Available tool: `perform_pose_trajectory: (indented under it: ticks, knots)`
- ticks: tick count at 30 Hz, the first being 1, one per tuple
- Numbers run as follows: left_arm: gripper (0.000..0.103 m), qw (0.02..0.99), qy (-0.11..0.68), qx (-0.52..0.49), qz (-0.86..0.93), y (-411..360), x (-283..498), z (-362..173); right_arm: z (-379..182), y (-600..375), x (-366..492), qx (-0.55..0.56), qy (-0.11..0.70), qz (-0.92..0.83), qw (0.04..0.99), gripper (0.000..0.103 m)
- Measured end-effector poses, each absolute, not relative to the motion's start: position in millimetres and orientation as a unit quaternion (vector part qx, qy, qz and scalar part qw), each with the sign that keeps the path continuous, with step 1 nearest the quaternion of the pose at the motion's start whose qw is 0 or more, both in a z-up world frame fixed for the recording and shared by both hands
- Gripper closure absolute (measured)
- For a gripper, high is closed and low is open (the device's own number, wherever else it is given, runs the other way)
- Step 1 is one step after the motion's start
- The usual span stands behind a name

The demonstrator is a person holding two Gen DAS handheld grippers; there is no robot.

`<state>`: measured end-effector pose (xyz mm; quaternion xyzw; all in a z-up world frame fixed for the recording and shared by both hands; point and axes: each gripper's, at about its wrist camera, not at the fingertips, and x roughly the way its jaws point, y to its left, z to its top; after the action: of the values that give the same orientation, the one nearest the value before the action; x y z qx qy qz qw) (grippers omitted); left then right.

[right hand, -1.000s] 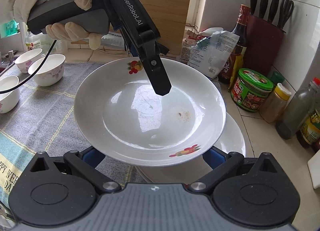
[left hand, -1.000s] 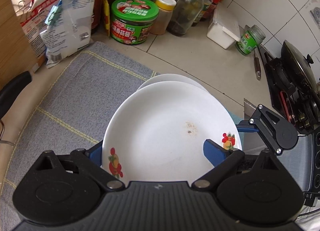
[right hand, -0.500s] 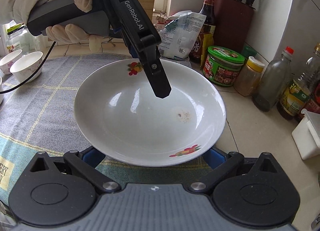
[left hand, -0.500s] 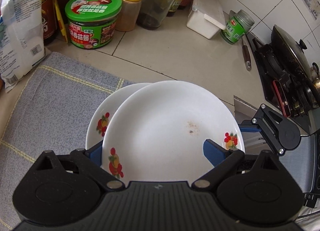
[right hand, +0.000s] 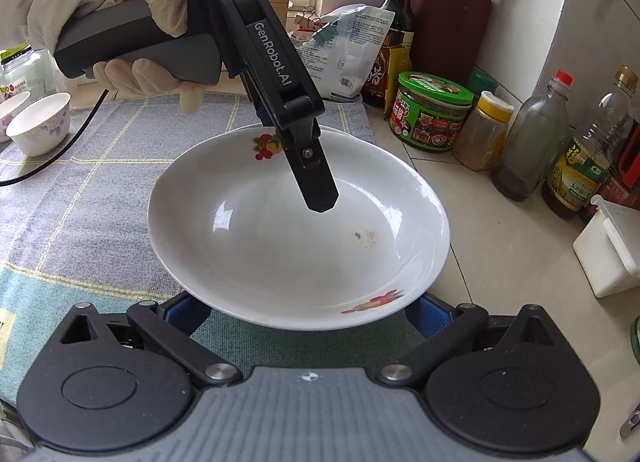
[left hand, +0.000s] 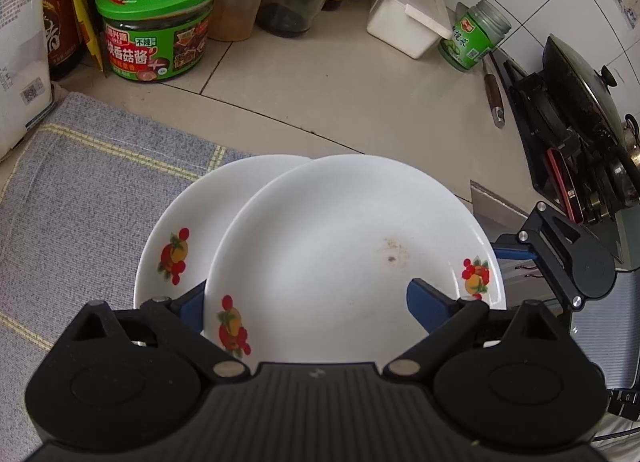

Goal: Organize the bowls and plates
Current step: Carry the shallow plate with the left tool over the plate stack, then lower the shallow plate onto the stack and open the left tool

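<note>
Kitchen counter (left hand: 360, 113), tiled, part covered by a grey checked cloth (left hand: 80, 189), with jars, bottles and a knife block crowded along the wall. White fruit-print plate (right hand: 296, 246), held aloft just above and offset from a matching plate (left hand: 176, 229) on the cloth, presumably for stacking. Left gripper (right hand: 320, 197), one finger inside the rim, the other below; right gripper (right hand: 308, 314), blue pads straddling the near rim, actual contact unclear.
</note>
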<state>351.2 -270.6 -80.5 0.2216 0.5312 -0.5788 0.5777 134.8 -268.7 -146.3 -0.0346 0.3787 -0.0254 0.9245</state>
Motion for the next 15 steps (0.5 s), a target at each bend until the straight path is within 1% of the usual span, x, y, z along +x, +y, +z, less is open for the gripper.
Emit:
perform_pose_trajectory:
  ticks: [15]
  knots:
    - [0.006,0.574,0.528,0.258,-0.571,-278.9,346.4,-88.9,-146.1,-265.7,137.3,-0.046,0.382,-0.032,0.923,0.0]
